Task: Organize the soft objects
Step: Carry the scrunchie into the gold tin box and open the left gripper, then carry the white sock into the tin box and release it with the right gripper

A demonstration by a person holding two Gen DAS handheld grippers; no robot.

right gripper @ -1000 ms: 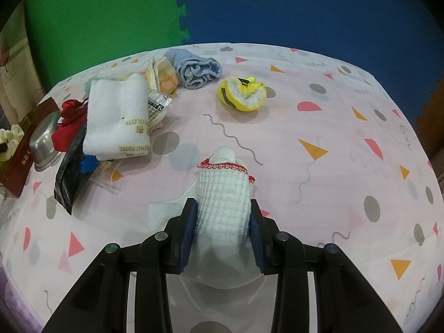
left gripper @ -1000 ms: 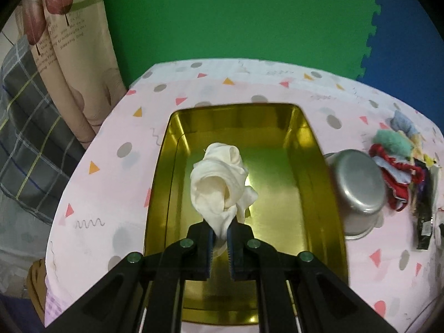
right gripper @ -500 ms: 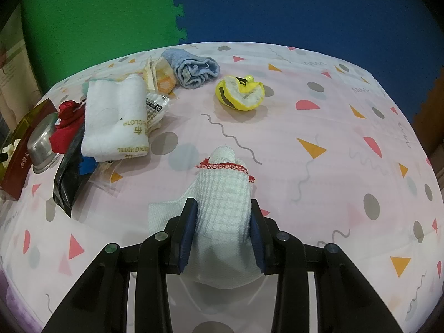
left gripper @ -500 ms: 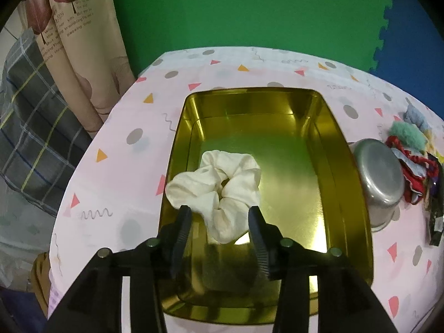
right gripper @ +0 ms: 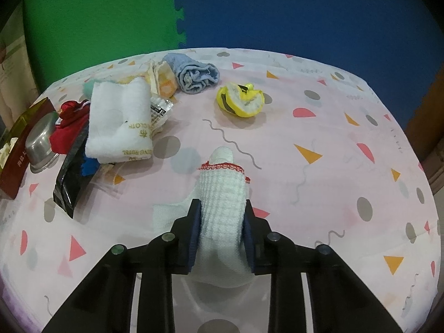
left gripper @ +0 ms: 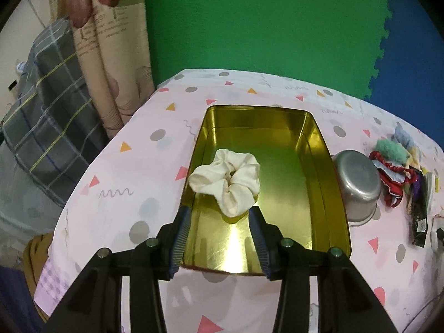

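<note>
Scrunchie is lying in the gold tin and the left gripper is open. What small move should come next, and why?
Probably bring the right gripper leftward toward the gold tin. It is shut on a white waffle cloth, while the left gripper is open and empty, and the cream scrunchie lies free in the tin, leaving bare floor beyond it.

Bystanders on the pink patterned cloth

A steel bowl (left gripper: 356,187) sits upside down just beside the right wall of the gold tin, on the tablecloth (left gripper: 130,166). A black packet (right gripper: 73,177) lies near the bowl, and a clear wrapper (right gripper: 159,109) pokes out beside the pile. Behind the table stand a green mat (left gripper: 260,19) and a blue mat (right gripper: 305,8), joined by toothed edges. At the left hang a curtain (left gripper: 111,55) and plaid fabric (left gripper: 47,105).
</note>
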